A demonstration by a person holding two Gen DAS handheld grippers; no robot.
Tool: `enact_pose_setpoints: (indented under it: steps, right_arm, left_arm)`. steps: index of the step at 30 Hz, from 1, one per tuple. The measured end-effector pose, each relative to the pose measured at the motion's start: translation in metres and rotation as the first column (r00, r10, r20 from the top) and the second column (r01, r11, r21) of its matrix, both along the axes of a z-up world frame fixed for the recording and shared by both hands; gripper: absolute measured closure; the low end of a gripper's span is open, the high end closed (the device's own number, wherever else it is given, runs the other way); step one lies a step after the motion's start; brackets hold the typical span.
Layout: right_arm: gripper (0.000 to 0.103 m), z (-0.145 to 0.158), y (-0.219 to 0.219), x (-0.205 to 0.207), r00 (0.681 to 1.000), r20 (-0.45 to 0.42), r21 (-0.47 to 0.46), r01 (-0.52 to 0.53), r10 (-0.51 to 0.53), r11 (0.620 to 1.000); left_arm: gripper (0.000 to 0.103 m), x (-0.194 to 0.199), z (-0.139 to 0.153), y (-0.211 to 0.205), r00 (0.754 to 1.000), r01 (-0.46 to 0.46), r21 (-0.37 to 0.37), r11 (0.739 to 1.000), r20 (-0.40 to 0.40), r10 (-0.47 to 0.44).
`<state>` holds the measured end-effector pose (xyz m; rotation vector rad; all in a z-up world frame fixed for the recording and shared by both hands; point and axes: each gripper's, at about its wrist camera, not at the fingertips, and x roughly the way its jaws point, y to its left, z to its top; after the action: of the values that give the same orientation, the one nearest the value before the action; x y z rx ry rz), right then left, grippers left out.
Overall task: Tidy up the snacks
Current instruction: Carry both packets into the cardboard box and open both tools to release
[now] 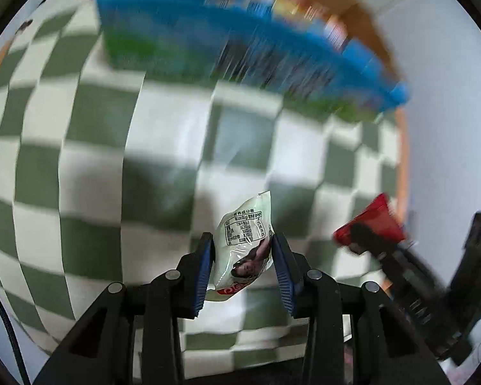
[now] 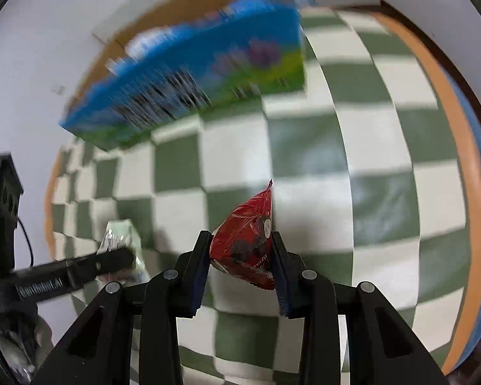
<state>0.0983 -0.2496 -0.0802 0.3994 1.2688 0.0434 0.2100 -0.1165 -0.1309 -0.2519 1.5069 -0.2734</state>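
Left claw (image 1: 242,250) is clamped on a white packet (image 1: 245,240): blue pads press both sides, nutrition label faces the camera, top end sticks up past the fingertips. Packet is off the worktop, above the green-and-white checked cloth (image 1: 80,166).

Right claw (image 2: 240,250) is clamped on a red packet (image 2: 248,240), also off the cloth, one pointed corner up.

Each view catches the other claw. In the left view the right claw and its red packet sit at the right edge. In the right view the left claw and its white packet sit at lower left. The two are near each other, apart.

Blue box (image 2: 189,77) with a green band stands at the far side of the cloth, blurred; print unreadable. Brown cardboard box (image 2: 182,3) just behind it, open. Orange worktop edge (image 2: 455,134) shows past the cloth.
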Motion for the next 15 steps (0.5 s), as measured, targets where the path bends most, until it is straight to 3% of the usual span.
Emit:
enact_pose_setpoints:
  steps: [4,8,15]
  right_arm:
    - [0.065,0.043,0.012,0.040,0.995,0.094,-0.005,-0.029,0.030,1.000]
    - [0.065,0.071,0.020,0.091,0.985,0.167,-0.041,-0.032,0.038,0.999]
    - [0.065,0.086,0.012,0.172,0.980,0.188,-0.122,-0.047,0.070,0.991]
  left_arm:
    - [0.069,0.058,0.048,0.024,0.994,0.009,-0.017,1.000,0.109,-0.007]
    - [0.069,0.102,0.070,0.036,0.987,-0.001,-0.004,1.000,0.161,0.001]
    - [0.069,0.170,0.050,0.030,0.991,0.006,0.076,0.997,0.131,-0.016]
